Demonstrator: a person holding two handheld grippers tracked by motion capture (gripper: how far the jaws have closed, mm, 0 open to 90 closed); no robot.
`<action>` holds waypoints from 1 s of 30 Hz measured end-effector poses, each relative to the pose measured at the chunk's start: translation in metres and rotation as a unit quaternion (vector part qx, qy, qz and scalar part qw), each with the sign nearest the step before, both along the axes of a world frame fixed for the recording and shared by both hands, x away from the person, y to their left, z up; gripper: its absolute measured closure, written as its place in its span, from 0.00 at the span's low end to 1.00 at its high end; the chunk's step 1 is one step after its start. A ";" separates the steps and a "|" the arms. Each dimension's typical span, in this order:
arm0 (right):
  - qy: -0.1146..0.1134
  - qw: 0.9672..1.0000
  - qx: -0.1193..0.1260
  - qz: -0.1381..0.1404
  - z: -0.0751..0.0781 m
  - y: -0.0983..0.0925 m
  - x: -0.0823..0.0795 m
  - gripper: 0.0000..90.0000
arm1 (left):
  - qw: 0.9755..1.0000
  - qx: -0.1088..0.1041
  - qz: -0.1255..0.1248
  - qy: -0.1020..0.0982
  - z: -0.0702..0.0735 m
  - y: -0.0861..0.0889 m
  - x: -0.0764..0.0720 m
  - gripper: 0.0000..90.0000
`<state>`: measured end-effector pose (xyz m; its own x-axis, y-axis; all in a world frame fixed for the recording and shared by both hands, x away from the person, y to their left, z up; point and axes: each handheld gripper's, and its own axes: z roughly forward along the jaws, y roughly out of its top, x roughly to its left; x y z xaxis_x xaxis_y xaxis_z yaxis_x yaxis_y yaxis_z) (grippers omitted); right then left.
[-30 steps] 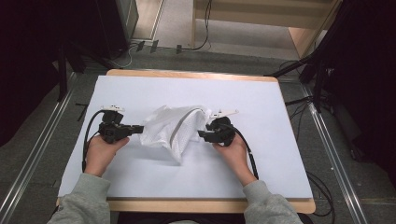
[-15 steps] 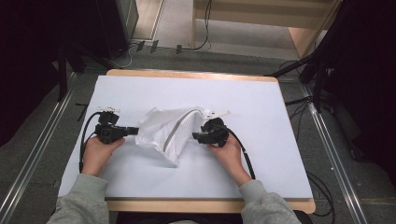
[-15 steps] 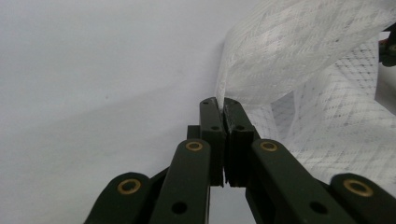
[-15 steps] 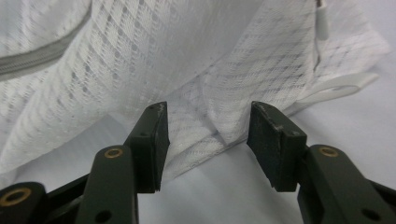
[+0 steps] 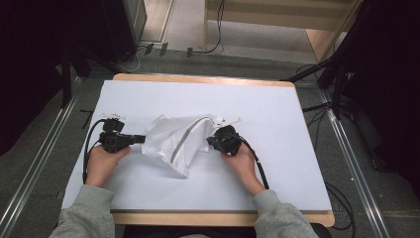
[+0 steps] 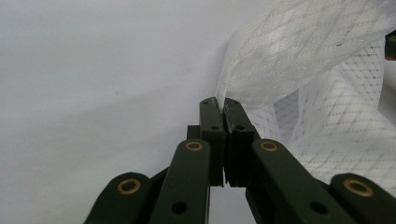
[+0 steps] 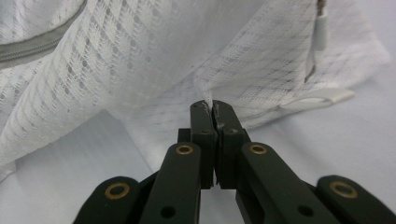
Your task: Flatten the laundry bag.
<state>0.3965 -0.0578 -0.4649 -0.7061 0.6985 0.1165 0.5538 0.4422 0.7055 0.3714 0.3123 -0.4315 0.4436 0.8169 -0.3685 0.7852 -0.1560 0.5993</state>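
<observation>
A white mesh laundry bag (image 5: pixel 177 139) with a grey zipper lies crumpled in the middle of the white table (image 5: pixel 277 114). My left gripper (image 5: pixel 142 139) is shut on the bag's left edge; in the left gripper view the mesh (image 6: pixel 299 84) rises out of the pressed jaws of that gripper (image 6: pixel 222 103). My right gripper (image 5: pixel 210 142) holds the bag's right edge. Its jaws have just been closing, and in the right gripper view this gripper (image 7: pixel 211 108) pinches a fold of mesh (image 7: pixel 154 60). A white zipper pull (image 7: pixel 314 95) hangs to the right of it.
The white sheet covers a wooden tabletop (image 5: pixel 208 79). Black cables (image 5: pixel 261 168) trail from both grippers across the table. Metal rails (image 5: pixel 349 163) run along the floor on either side, and a wooden cabinet (image 5: pixel 317 29) stands at the back right.
The right gripper's jaws have shut on the bag's right edge. Both hands have barely shifted, and the bag keeps much the same crumpled shape.
</observation>
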 end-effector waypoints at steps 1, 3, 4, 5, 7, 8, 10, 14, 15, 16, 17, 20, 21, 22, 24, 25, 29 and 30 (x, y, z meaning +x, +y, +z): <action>0.002 1.000 0.002 -0.002 0.002 -0.002 0.000 1.00 | 1.000 0.000 0.003 -0.001 0.000 0.001 0.000 0.99; 0.000 1.000 0.007 -0.004 0.006 -0.006 0.000 1.00 | 1.000 -0.003 0.008 -0.001 0.001 0.004 0.000 0.99; 0.002 1.000 0.009 -0.008 0.009 -0.010 0.000 1.00 | 1.000 -0.007 0.010 -0.003 0.002 0.007 0.000 0.99; 0.000 1.000 0.009 -0.007 0.010 -0.012 0.000 1.00 | 1.000 -0.007 0.010 -0.003 0.002 0.007 0.000 0.99; 0.001 1.000 0.011 -0.011 0.012 -0.014 0.000 1.00 | 1.000 -0.008 0.015 -0.003 0.002 0.010 0.001 0.99; -0.003 1.000 0.009 -0.010 0.013 -0.016 0.000 1.00 | 1.000 -0.011 0.019 -0.003 0.002 0.011 0.001 0.99; -0.003 1.000 0.010 -0.015 0.016 -0.020 -0.002 1.00 | 1.000 -0.013 0.022 -0.001 0.002 0.014 0.003 0.99; -0.002 1.000 0.015 -0.020 0.021 -0.029 -0.005 1.00 | 1.000 -0.013 0.027 0.003 0.000 0.017 0.007 0.99; -0.002 1.000 0.015 -0.020 0.022 -0.031 -0.006 1.00 | 1.000 -0.013 0.028 0.004 0.000 0.018 0.008 0.99; -0.002 1.000 0.017 -0.022 0.023 -0.033 -0.007 1.00 | 0.999 -0.014 0.031 0.005 0.000 0.019 0.009 0.99; -0.001 1.000 0.017 -0.022 0.024 -0.035 -0.009 1.00 | 0.999 -0.014 0.031 0.004 0.000 0.020 0.010 0.99; -0.006 1.000 0.017 -0.022 0.029 -0.044 -0.015 1.00 | 0.999 -0.010 0.036 0.003 0.000 0.023 0.014 0.99; -0.005 1.000 0.016 -0.024 0.031 -0.046 -0.017 1.00 | 0.999 -0.009 0.038 0.005 -0.001 0.024 0.015 0.99; -0.006 1.000 0.018 -0.023 0.032 -0.049 -0.019 1.00 | 0.999 -0.009 0.040 0.005 -0.001 0.025 0.017 0.99; -0.005 0.999 0.021 -0.028 0.036 -0.058 -0.027 1.00 | 0.999 -0.007 0.041 0.006 -0.002 0.027 0.019 0.99; -0.005 0.999 0.021 -0.028 0.036 -0.058 -0.027 1.00 | 0.999 -0.006 0.041 0.005 -0.002 0.027 0.020 0.99; -0.003 0.999 0.022 -0.030 0.038 -0.069 -0.037 1.00 | 0.999 -0.009 0.045 0.007 -0.003 0.029 0.025 0.99; -0.002 0.999 0.020 -0.031 0.039 -0.071 -0.039 1.00 | 0.999 -0.009 0.044 0.006 -0.003 0.030 0.027 0.99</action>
